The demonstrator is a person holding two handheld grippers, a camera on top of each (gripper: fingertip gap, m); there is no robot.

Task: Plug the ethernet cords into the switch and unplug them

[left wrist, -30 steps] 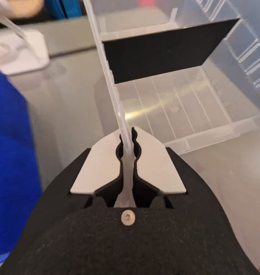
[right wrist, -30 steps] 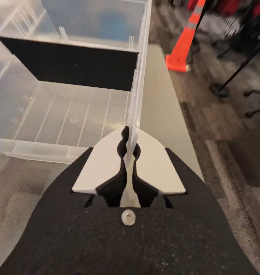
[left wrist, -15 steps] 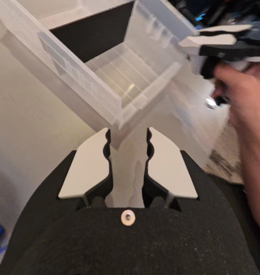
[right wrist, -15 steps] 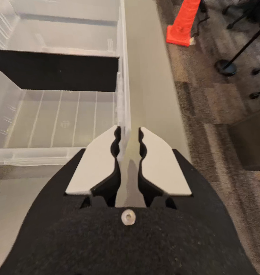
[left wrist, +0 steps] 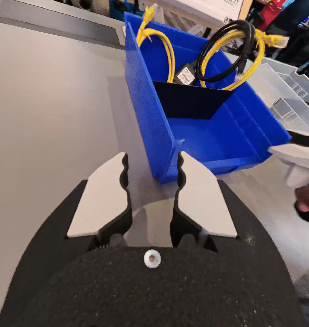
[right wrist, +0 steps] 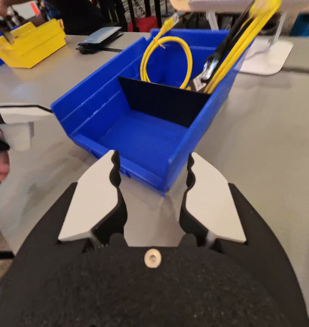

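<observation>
Ethernet cords [left wrist: 169, 53] sit behind black divider [left wrist: 189, 100] in blue bin [left wrist: 146, 109].

Grey table [right wrist: 256, 141] with bins on it

A blue bin [right wrist: 100, 113] stands on the table and serves as the landmark. Just beside it, on its right in the left wrist view, stands a clear bin [left wrist: 281, 99]. Well behind the blue bin to the left in the right wrist view sit a yellow bin [right wrist: 31, 46] and a dark flat bundle [right wrist: 99, 38]; behind it to the right rests a white base [right wrist: 266, 56].
</observation>
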